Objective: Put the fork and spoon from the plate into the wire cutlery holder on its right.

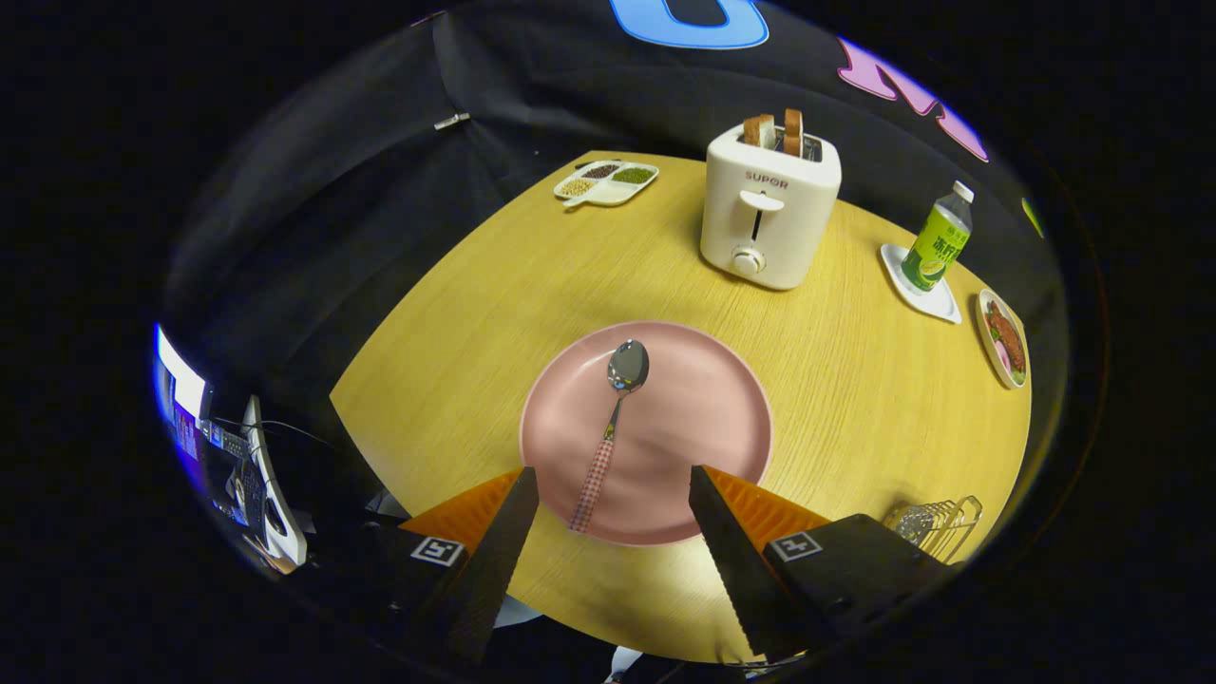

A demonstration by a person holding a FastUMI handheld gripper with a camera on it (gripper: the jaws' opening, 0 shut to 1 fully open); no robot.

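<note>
Only the spoon [613, 429] left lying on the pink plate [708, 418], handle toward the fingers; no fork there, so probably half done. Wire holder [936, 522] just beyond the right finger, something metallic inside, hard to make out. Gripper [613, 484] spread wide, grasping nothing. "SUPOR" readable on the toaster [769, 209]; bottle label unreadable.

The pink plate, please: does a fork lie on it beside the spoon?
No, the pink plate carries the spoon alone, just ahead of the open fingers.
</note>
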